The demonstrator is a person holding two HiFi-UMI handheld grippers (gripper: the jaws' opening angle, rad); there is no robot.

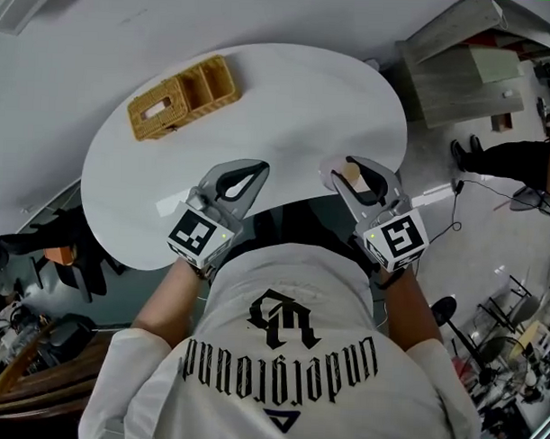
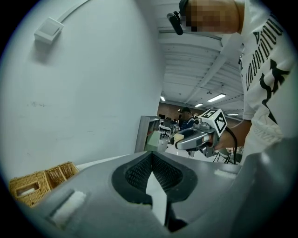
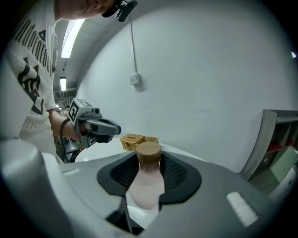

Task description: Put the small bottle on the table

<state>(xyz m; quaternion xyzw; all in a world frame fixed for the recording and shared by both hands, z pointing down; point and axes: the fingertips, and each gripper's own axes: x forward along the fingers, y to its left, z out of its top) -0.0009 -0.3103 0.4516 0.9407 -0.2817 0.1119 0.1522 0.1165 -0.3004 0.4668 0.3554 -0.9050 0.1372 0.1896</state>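
The small bottle [image 3: 148,183], pale pink with a tan cap, stands upright between the pads of my right gripper [image 3: 149,160], which is shut on it. From the head view the right gripper [image 1: 347,169] holds the bottle [image 1: 352,175] over the near right edge of the white table [image 1: 297,98]. My left gripper [image 1: 256,171] hovers over the table's near edge, jaws closed together with nothing between them. Seen from the left gripper view, its pads meet at the tip of the left gripper [image 2: 151,157], and the right gripper [image 2: 195,137] with the bottle's cap [image 2: 178,137] shows beyond.
A wicker basket [image 1: 183,97] with compartments sits at the table's far left, also seen as the basket [image 3: 137,139] beyond the bottle. A grey cabinet [image 1: 469,72] stands off the table's far right. A person's legs [image 1: 507,159] and cables are on the floor at right.
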